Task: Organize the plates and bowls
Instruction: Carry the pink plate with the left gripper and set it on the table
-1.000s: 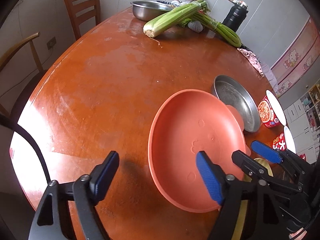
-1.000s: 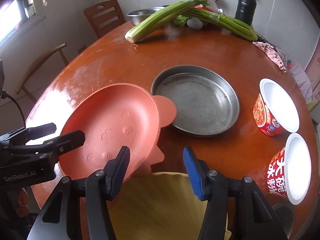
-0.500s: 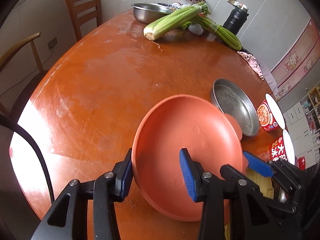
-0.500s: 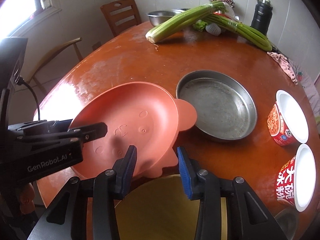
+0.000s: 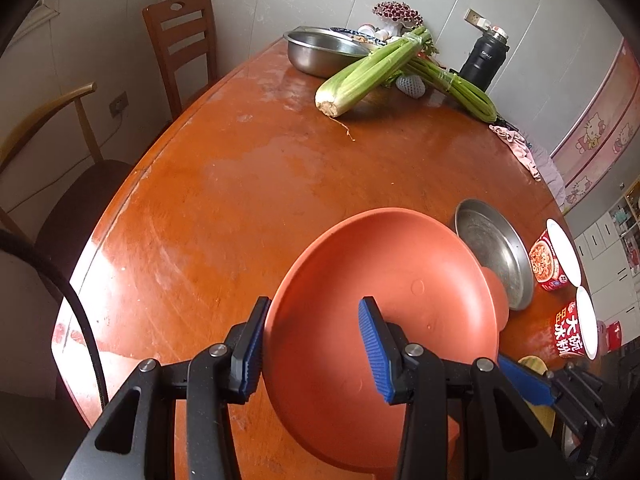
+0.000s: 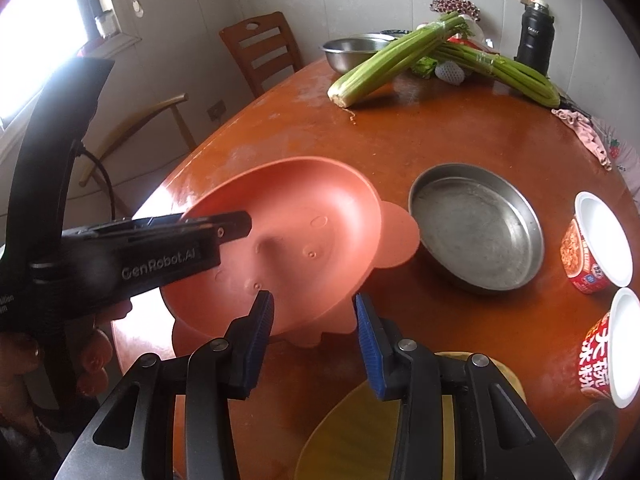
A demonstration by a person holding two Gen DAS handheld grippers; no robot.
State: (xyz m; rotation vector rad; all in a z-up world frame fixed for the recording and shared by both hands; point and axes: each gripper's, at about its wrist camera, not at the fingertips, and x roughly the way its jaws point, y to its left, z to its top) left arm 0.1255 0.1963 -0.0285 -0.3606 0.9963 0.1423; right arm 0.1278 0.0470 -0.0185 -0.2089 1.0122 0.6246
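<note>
Pink plate (image 6: 304, 232) tilted, pinched by left jaws, right jaws too; steel pan (image 6: 476, 228) just beside.

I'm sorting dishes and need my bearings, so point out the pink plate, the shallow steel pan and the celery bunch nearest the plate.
pink plate (image 6: 304, 216): right wrist view, on its raised inner face.
shallow steel pan (image 6: 476, 224): right wrist view, on its flat bottom.
celery bunch (image 5: 372, 72): left wrist view, midway along the stalks.

pink plate (image 6: 304, 216): salmon plastic, ear-shaped tabs, tilted, lifted off my surface | steel pan (image 6: 476, 226): round, shallow, upright, just right of it | yellow plate (image 6: 352, 436): flat at near edge
</note>
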